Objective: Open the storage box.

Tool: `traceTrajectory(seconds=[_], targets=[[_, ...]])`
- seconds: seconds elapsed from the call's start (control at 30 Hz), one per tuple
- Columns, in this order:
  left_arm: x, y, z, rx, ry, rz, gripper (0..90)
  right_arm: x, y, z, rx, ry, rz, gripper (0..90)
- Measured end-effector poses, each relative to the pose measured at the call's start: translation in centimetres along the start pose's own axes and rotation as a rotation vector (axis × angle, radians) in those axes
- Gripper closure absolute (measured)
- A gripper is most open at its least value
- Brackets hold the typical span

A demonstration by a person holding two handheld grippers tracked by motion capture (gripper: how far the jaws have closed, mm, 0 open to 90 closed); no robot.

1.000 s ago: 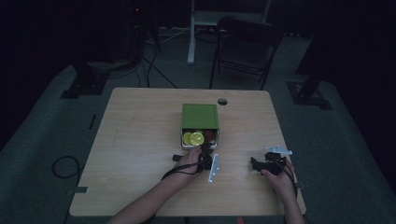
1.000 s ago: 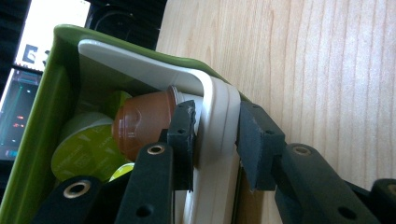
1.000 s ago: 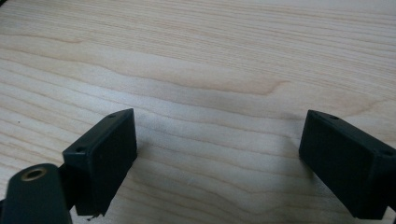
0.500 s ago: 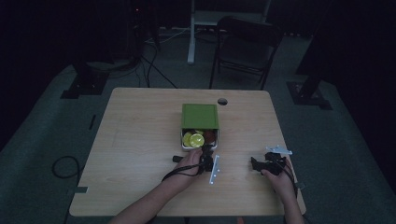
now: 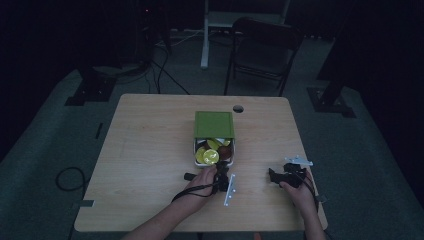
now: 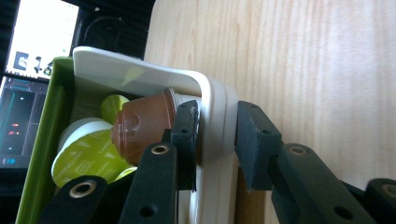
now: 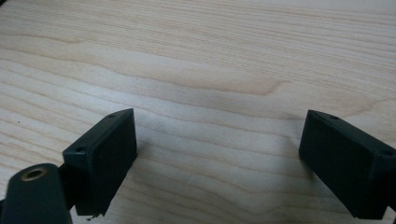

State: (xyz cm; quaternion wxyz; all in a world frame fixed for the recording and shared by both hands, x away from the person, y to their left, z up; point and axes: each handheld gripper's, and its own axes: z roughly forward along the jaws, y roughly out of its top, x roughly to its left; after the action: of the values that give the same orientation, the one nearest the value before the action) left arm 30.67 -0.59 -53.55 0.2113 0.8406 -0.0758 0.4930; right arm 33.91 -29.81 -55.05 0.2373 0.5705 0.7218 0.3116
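Note:
A green box sleeve (image 5: 214, 124) lies at the table's middle with a white drawer (image 5: 196, 150) slid out toward me. The drawer holds several coffee capsules (image 5: 207, 156). Close up, a brown capsule (image 6: 144, 121) and a yellow-green foil-lidded one (image 6: 84, 154) lie inside the drawer (image 6: 140, 74), beside the green sleeve (image 6: 37, 140). My left gripper (image 5: 222, 167) (image 6: 217, 126) is shut on the drawer's front wall, one pad inside and one outside. To the right, my right gripper (image 5: 272, 175) (image 7: 219, 158) stands open just over bare wood with nothing between its fingers.
The wooden table (image 5: 150, 150) has a round cable hole (image 5: 238, 108) behind the box. A folding chair (image 5: 265, 45) stands past the far edge. Cables (image 5: 65, 177) lie on the floor at the left. Both hands are near the front edge.

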Motion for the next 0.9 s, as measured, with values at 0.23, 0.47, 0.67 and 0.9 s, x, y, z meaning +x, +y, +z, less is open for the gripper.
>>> traceTrajectory(seconds=[0.23, 0.47, 0.67, 0.9], targets=[[-0.5, 0.3, -0.9, -0.009, -0.005, 0.014, 70.9, 0.0, 0.0, 0.0, 0.000, 0.000, -0.001, 10.8], [-0.9, 0.7, -1.7, -0.024, -0.008, 0.018, 72.2, 0.0, 0.0, 0.0, 0.000, 0.000, -0.001, 10.8], [-1.5, 0.6, -1.8, -0.022, -0.013, 0.023, 72.9, 0.0, 0.0, 0.0, 0.000, 0.000, -0.001, 10.8], [-1.7, 0.7, -2.2, -0.019, -0.011, 0.034, 72.9, 0.0, 0.0, 0.0, 0.000, 0.000, -0.001, 10.8]])
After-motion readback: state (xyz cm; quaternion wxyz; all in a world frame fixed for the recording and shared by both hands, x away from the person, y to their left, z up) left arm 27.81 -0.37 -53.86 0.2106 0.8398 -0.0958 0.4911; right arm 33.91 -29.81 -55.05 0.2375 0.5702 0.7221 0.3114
